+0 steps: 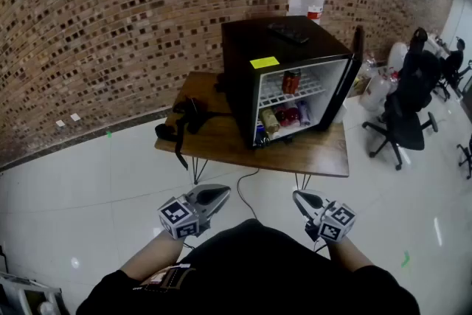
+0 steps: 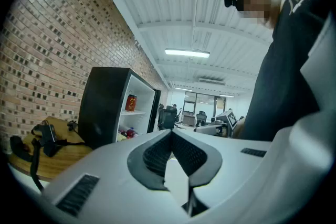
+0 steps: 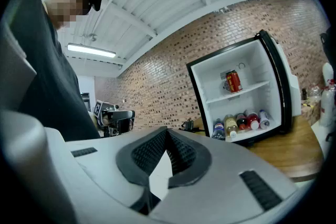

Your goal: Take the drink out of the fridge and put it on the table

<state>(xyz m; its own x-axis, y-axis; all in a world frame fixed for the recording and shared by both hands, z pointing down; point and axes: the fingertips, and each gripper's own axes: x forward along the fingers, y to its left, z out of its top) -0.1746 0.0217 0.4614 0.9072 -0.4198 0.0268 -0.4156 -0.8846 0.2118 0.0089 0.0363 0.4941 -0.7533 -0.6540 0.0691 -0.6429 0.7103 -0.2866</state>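
- I see a big brick wall (image 1: 110, 26) at the back and a shiny pale floor (image 1: 74, 188) under me.
- A wooden bench (image 1: 324, 151) stands near the wall on thin black legs.
- A small black fridge (image 1: 251, 48) sits on the bench. Its door (image 1: 352, 70) is swung wide open to the right.
- A black office chair (image 1: 405, 107) stands on the floor to the right of the bench.
- My left gripper (image 1: 221, 193) is held out level in front of me, well short of the bench. Its jaws are pressed together with nothing between them.
- My right gripper (image 1: 299, 195) is beside it, level too. Its jaws also meet at the tips and hold nothing.
- A black thing with a strap (image 1: 188, 118) lies on the bench to the left of the fridge.
- A dark remote (image 1: 289, 33) lies on top of the fridge.
- A yellow sticker (image 1: 264, 63) is on the fridge's top front edge.
- A few bottles (image 1: 284, 118) lie in a row on the bottom shelf.
- The drink, a red can (image 1: 291, 81), stands alone on the top shelf inside the fridge.
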